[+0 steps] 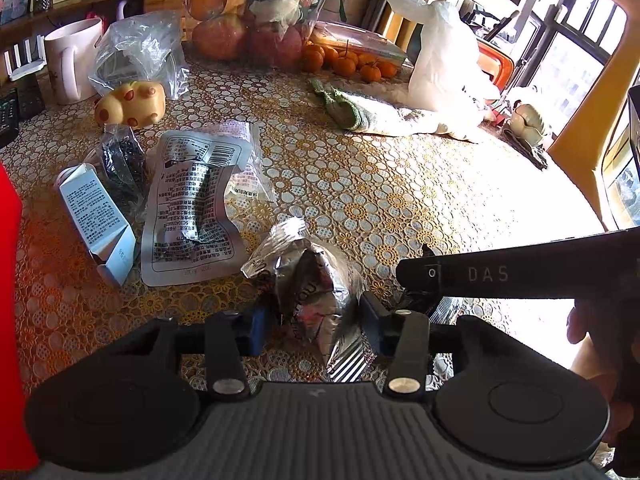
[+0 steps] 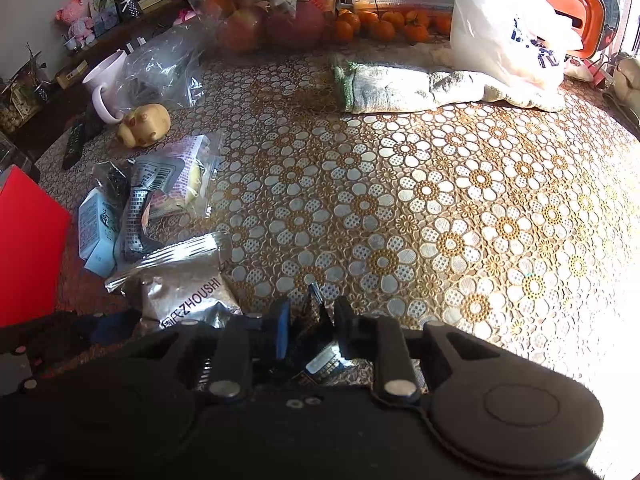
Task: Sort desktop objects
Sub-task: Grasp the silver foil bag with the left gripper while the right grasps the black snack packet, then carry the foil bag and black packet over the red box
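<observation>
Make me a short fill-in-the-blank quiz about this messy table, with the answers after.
1. The left gripper is closed on a crumpled ___ wrapper.
2. Near the mug lies a yellow toy with ___ spots.
3. The glass bowl holds ___.
4. The tablecloth has a ___ pattern.

Answers: silver; red; fruit; flower

Sunlit room with a counter (image 1: 400,184)

The counter is covered by a floral lace cloth; strong light is let in through dark-framed windows (image 1: 576,40).
</observation>
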{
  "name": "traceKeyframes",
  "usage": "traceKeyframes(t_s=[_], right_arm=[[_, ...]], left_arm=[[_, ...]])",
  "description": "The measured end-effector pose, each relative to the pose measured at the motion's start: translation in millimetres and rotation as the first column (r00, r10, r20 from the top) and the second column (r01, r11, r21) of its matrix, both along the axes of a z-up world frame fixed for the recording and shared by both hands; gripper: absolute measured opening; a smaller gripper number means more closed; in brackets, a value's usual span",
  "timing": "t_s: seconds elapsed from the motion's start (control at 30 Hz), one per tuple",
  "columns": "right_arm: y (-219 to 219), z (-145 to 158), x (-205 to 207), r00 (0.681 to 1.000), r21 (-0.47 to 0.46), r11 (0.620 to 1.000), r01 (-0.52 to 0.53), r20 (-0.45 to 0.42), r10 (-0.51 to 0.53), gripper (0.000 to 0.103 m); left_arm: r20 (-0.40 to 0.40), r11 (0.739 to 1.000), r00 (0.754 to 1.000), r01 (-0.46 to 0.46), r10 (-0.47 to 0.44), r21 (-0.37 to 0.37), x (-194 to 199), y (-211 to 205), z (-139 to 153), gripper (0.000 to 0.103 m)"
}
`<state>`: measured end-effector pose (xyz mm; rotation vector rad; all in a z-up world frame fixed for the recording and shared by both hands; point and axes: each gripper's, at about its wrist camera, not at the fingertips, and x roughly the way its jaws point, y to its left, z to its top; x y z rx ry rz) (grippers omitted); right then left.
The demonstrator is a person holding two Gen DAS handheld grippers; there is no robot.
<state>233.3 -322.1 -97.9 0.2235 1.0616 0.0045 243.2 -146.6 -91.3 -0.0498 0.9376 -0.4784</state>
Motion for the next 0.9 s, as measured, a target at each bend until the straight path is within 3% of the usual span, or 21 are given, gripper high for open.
traceKeyframes(t_s=[0.9], right_arm=[[-9.2,28.8,-20.6,0.998,-0.002,1.000,0.001,0.056,-0.001,0.011]], left_arm=[[0.006,0.998,1.000,-0.010,0.010,-0.057,-30.4,25.7,23.5,0.039]])
